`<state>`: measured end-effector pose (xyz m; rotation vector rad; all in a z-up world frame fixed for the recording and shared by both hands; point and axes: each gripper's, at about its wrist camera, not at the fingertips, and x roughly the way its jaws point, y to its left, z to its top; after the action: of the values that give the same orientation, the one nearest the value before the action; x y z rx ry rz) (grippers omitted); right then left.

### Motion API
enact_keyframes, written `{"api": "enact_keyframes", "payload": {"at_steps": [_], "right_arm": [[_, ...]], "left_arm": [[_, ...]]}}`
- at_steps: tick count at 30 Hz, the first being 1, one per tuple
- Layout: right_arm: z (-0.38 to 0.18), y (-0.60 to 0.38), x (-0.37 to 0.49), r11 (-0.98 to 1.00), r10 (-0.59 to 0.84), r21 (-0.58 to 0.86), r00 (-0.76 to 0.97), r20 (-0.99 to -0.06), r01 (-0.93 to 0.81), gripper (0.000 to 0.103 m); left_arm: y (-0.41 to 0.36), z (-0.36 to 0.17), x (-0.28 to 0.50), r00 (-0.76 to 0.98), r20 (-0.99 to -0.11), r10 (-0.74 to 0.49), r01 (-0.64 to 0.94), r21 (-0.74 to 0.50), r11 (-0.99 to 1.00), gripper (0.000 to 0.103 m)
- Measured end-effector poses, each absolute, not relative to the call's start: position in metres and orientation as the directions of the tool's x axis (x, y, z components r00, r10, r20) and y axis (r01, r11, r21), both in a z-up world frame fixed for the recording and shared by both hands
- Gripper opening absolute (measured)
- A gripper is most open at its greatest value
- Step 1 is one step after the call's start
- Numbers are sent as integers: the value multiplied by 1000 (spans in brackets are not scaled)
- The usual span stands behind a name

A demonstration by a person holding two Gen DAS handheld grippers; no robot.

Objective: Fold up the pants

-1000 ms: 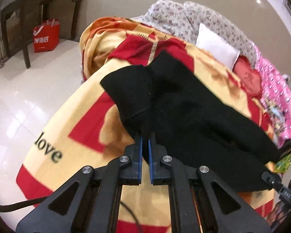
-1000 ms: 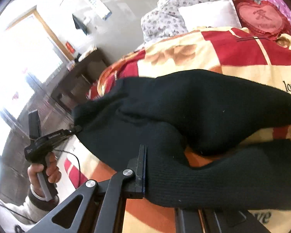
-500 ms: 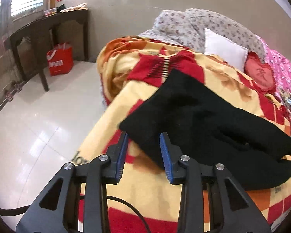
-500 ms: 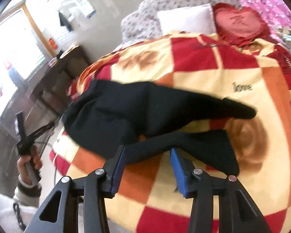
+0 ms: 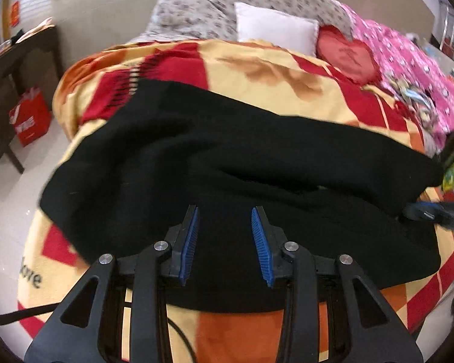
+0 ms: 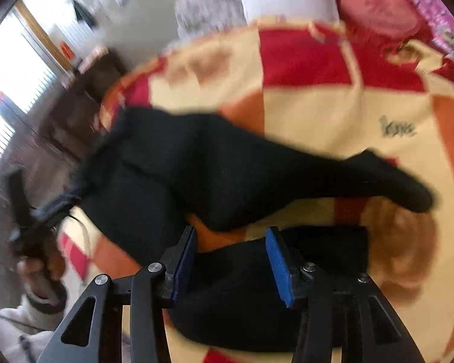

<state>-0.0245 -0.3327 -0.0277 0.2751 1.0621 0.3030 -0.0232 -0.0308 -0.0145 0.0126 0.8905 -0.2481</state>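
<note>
Black pants (image 5: 242, 163) lie spread on a red, yellow and orange blanket (image 5: 272, 69) over a bed. In the right wrist view the pants (image 6: 215, 175) show two legs apart, one reaching right, the other along the near edge. My left gripper (image 5: 224, 227) is open and empty, just above the near side of the pants by the waist end. My right gripper (image 6: 231, 242) is open and empty over the near leg. The left gripper also shows at the left of the right wrist view (image 6: 45, 211), and the right gripper at the right edge of the left wrist view (image 5: 432, 214).
A white pillow (image 5: 275, 27), a red heart cushion (image 5: 348, 57) and a pink quilt (image 5: 423, 69) lie at the bed's far end. A dark wooden table (image 5: 12, 69) and a red bag (image 5: 30, 118) stand on the shiny floor at left.
Both grippers were shut on the pants a second ago, then opened and let go. Both have since moved in over the pants again, still open.
</note>
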Motion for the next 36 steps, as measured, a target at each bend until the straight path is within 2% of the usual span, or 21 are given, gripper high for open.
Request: {"api": "enact_keyframes", "payload": {"at_steps": [3,8,11,13,18,23,27,29,30,31,36], "right_arm": [[-47,-326,15,953,294,293,457,-839,-76,45],[-37,-330,81,970,213,243,567,-796,-23,45],[-43,-341,103,957,242,290,545,-802,2,45],[-31,-356,85,940,284,341,562,-777,-3,45],[-9,-394,0,946,251,324,588,-769,19,47],[-28,-416,-65,969,146,228,529,-836,93,47],[-57,-414,-70,962,198,266,496,-846,69,48],[-55,-411,-76,961,210,274,558,-803,33,33],[-57,-410,-77,952,241,306,570,-786,19,16],[-57,-408,-79,952,238,305,587,-774,15,9],[-27,-396,-84,990,128,140,654,-745,-34,7]], "left_arm": [[-41,-20,-20,584,-783,-215,240,-86,967,35],[-46,-31,-13,559,-804,-201,224,-87,971,35],[-44,-32,-10,550,-810,-204,209,-103,973,35],[-43,-31,-13,559,-804,-205,207,-104,973,35],[-43,-35,-12,546,-808,-222,204,-130,970,35],[-47,-36,-15,536,-815,-219,206,-126,970,35],[-47,-26,-23,550,-804,-227,208,-131,969,35],[-46,-23,-26,556,-801,-222,209,-123,970,35],[-46,-23,-27,555,-803,-219,208,-121,971,35],[-45,-22,-27,554,-804,-216,207,-119,971,35],[-38,-18,-26,551,-806,-219,180,-142,974,35]]}}
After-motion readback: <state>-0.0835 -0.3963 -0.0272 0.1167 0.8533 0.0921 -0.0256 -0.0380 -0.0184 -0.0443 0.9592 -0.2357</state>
